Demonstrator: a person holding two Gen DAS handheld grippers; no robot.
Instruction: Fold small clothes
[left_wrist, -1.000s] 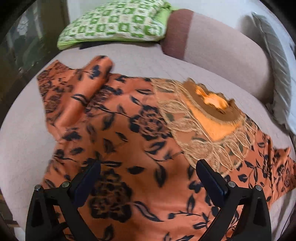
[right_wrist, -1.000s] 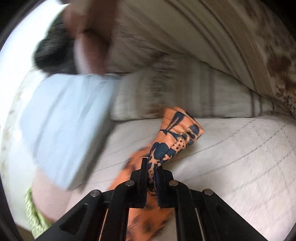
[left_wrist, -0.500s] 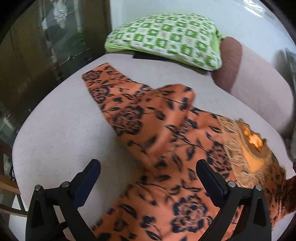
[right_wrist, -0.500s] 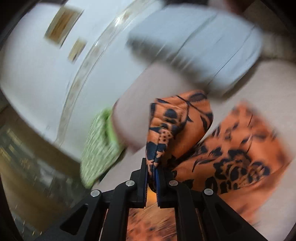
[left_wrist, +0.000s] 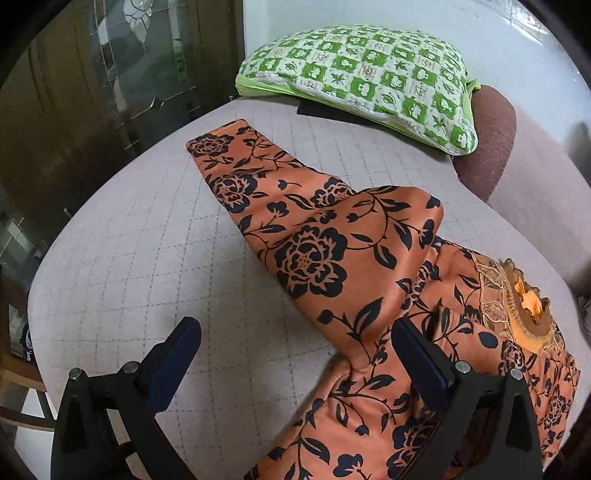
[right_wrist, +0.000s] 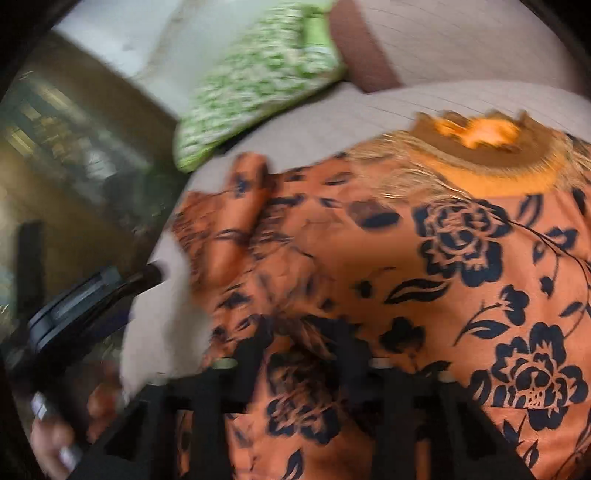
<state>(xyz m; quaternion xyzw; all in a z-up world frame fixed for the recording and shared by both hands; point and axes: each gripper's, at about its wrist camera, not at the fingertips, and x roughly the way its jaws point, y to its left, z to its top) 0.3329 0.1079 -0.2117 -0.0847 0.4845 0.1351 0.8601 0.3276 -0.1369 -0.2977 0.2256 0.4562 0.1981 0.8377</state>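
Sleeve let go and folded across orange dress on grey quilted sofa.

Clamped on the sleeve end a second ago, right gripper (right_wrist: 306, 343) now opening above the floral dress (right_wrist: 424, 280), nothing pinched between its blurred fingers. Sleeve (left_wrist: 314, 236), earlier stretched out to the side, now doubled over the bodice beside the gold embroidered neckline (left_wrist: 517, 310). Left gripper (left_wrist: 295, 354) spread wide, gripping nothing, shifted from over the bodice to the garment's edge: one finger over bare cushion (left_wrist: 129, 236), the other over cloth. Green checked pillow (left_wrist: 369, 81) propped at the sofa's far end. No containers in sight.
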